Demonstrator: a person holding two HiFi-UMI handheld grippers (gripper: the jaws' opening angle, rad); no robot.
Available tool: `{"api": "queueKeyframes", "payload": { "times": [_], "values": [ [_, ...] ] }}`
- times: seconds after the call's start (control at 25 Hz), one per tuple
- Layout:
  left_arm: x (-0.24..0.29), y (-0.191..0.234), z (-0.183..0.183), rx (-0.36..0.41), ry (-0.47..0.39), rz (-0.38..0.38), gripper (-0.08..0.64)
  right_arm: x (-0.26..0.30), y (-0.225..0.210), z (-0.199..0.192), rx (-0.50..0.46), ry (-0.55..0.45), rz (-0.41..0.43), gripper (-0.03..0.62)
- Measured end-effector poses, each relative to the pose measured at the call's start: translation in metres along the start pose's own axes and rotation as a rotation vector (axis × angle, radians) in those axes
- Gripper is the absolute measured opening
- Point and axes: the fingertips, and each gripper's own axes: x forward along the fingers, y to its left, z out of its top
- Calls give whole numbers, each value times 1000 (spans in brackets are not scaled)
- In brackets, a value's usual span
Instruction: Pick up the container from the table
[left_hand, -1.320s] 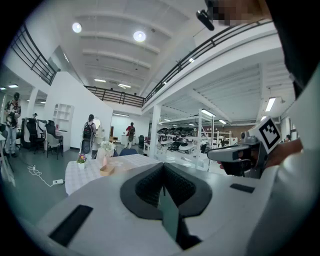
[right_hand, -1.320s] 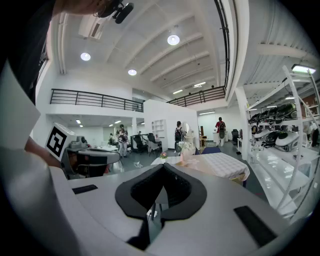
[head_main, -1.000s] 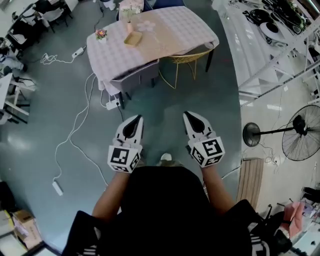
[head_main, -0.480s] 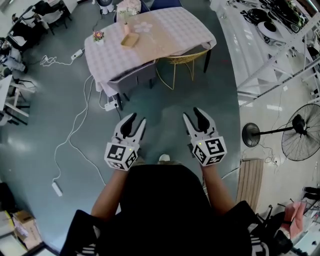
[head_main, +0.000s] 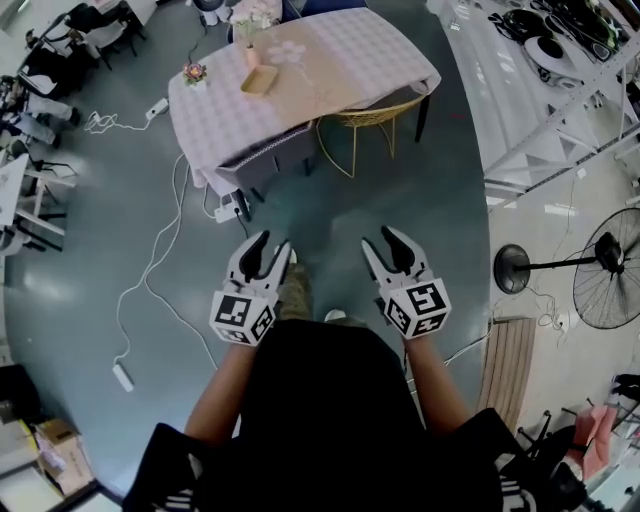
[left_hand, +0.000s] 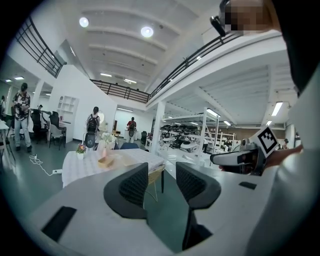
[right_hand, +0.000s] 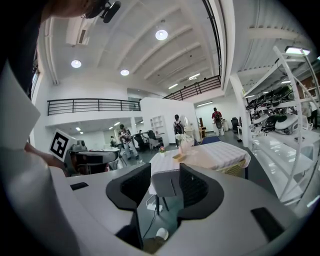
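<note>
While the person is standing far back from the long table with the pale checked cloth (head_main: 335, 65), the head view is showing the small tan box-shaped container (head_main: 259, 80) sitting on that table, beside a little pot of flowers (head_main: 195, 72). The white left gripper (head_main: 272, 245) and white right gripper (head_main: 382, 240) are hanging side by side, well short of the table, because, I think, the walk there is coming first.

The left gripper view is showing its dark jaws opening, with only air between them. The container (left_hand: 106, 161) is looking tiny on the table. Only this view is showing the gap up close.

The right gripper view is showing its jaws (right_hand: 165, 172) standing wide and empty, pointing at the table and container (right_hand: 178, 156). It is also showing ceiling lights, which the head view is missing.
</note>
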Motion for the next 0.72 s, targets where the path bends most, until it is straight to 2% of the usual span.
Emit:
{"api": "queueKeyframes", "payload": {
  "times": [0.32,0.48,0.72],
  "values": [
    [84,45,-4,-37,21,-56,156,72,-32,-5,6,71,-13,152],
    [150,81,9,-49,35,-98,156,124,-68,24,1,89,-51,152],
    [233,163,40,-45,70,-141,156,229,-103,82,-4,104,-71,152]
  ]
}}
